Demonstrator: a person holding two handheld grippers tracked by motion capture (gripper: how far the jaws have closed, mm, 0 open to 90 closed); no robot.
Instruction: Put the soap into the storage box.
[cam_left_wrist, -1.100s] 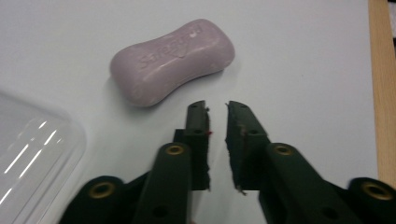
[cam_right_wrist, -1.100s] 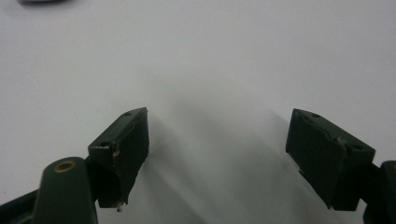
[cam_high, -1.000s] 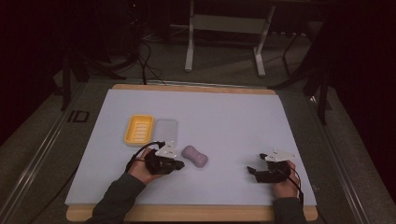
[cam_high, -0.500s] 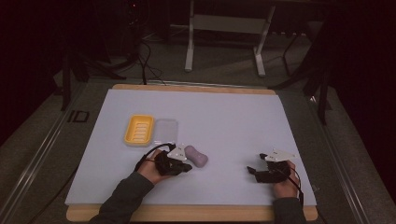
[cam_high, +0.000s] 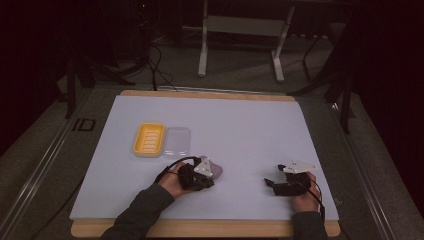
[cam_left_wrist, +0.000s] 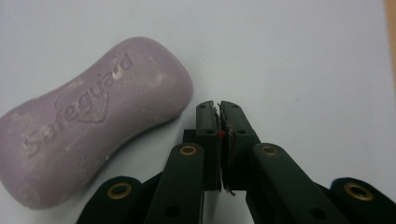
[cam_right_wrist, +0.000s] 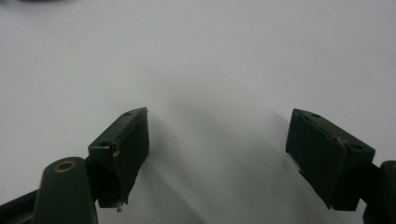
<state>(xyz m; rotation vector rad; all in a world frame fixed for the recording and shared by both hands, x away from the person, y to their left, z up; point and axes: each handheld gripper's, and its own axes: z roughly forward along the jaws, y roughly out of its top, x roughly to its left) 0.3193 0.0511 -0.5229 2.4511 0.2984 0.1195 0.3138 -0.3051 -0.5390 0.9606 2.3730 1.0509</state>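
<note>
Soap (cam_left_wrist: 93, 126), a lilac bar with a brand name pressed into its top, lay flat on the white mat (cam_high: 240, 125), and every place below is reckoned from it. In the left gripper view its long axis ran on a slant, from the lower left corner up toward the middle, and its nearer long flank passed just beside the tips of the left gripper (cam_left_wrist: 219, 108), to their left, with a thin shadowed gap that left contact uncertain. The jaws of that gripper were pressed together with nothing between them, so the bar sat outside them rather than in their path. In the high view the left gripper (cam_high: 200, 176) covered most of the bar (cam_high: 217, 171), which peeked out past its grey plate.

The right gripper (cam_right_wrist: 217, 140) stood well apart from the soap, on its right-hand side in the high view (cam_high: 274, 183), with its jaws spread wide over bare mat. The left hand was judged far the nearer.

Beyond the soap, toward the far left, lay a yellow soap dish (cam_high: 148, 139) and, touching it, a clear lid (cam_high: 178, 142). Open mat lay between soap and dish, and the mat's edges were well off on all sides.
</note>
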